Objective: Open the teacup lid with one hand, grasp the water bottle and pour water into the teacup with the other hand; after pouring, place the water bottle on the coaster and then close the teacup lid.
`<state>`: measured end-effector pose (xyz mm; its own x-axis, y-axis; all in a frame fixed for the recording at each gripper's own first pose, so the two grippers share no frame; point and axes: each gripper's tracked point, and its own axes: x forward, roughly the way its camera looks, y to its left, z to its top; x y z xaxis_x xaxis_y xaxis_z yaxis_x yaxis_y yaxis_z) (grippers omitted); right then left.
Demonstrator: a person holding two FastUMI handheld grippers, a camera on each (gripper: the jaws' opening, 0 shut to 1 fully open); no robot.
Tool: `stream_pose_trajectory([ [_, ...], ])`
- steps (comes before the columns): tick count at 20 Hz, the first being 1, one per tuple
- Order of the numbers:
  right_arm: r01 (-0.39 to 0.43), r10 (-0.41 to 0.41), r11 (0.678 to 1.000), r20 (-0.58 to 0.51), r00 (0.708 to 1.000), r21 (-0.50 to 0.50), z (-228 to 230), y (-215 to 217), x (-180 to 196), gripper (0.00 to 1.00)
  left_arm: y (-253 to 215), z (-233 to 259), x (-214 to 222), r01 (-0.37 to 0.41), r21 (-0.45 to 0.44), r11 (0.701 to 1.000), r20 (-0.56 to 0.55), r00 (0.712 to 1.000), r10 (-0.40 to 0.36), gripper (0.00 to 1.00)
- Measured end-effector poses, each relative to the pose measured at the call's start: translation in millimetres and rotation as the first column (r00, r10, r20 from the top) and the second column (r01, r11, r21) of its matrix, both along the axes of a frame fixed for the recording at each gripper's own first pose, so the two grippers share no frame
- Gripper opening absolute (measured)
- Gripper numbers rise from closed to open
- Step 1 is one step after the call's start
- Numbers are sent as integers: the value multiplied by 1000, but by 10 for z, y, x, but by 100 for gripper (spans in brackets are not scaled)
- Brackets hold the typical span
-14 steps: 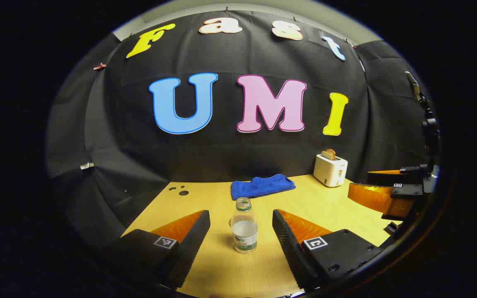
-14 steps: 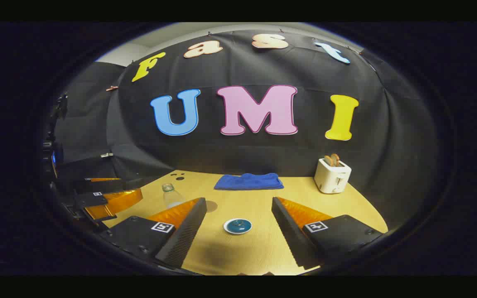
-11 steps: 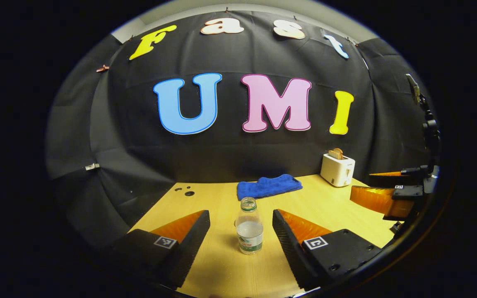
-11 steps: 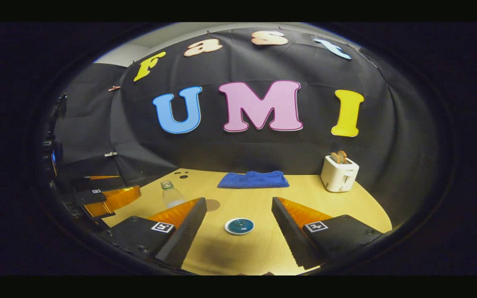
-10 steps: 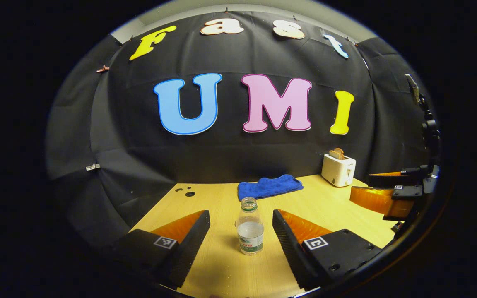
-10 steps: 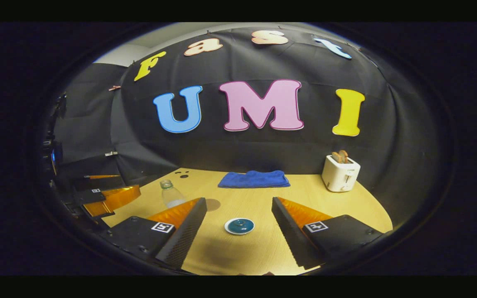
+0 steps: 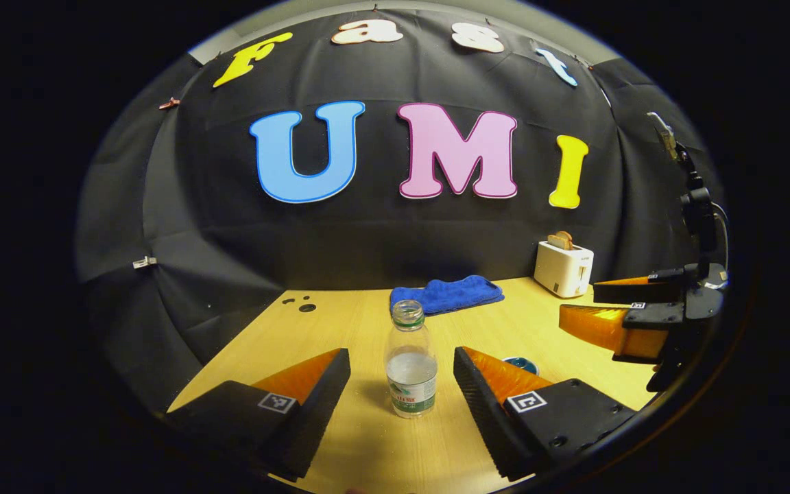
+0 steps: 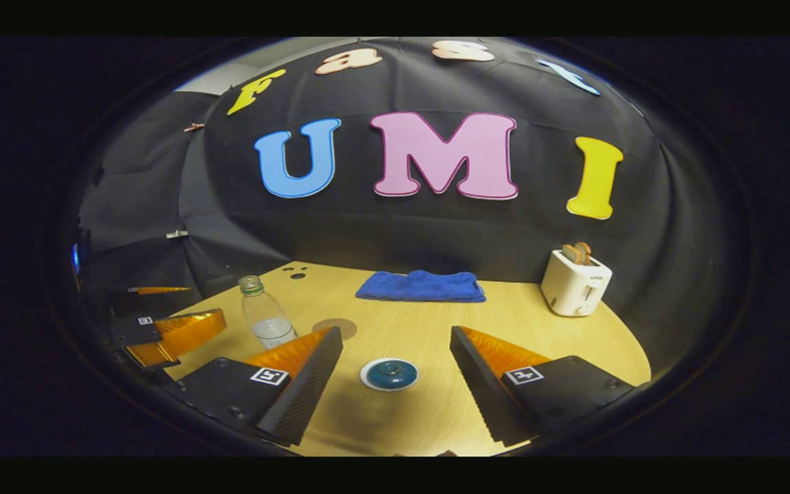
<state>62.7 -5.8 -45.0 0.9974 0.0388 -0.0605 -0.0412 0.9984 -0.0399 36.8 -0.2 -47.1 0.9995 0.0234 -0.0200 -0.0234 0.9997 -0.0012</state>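
Teacup [image 7: 520, 362] mostly hidden behind a gripper finger in left gripper view. Water bottle [image 8: 266, 320] base hidden in right gripper view.

The table [image 7: 340, 329] has a pale wood-grain top with a matt finish. The water bottle [image 7: 410, 370] is clear, glossy plastic with a paper-like label. Far back lies a soft, fuzzy blue cloth [image 8: 421, 286]; to its right the white toaster [image 8: 575, 283] looks like smooth plastic. The teacup lid [image 8: 389, 374] shines like glazed ceramic. The coaster [image 8: 334, 327] looks matt.
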Motion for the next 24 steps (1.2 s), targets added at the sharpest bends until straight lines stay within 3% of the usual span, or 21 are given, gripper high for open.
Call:
stream_pose_trajectory([
  [18, -7, 4, 998, -34, 999, -68, -927, -25, 806, 99, 186, -970, 368, -43, -64, 997, -117, 993, 35, 96],
  [23, -7, 4, 997, -32, 999, -81, -1085, -30, 925, 97, 229, -1106, 432, -49, -57, 997, -121, 992, 41, 96],
  [24, -9, 6, 997, -32, 999, -82, -1099, -23, 922, 93, 238, -1118, 430, -47, -54, 997, -121, 992, 41, 96],
])
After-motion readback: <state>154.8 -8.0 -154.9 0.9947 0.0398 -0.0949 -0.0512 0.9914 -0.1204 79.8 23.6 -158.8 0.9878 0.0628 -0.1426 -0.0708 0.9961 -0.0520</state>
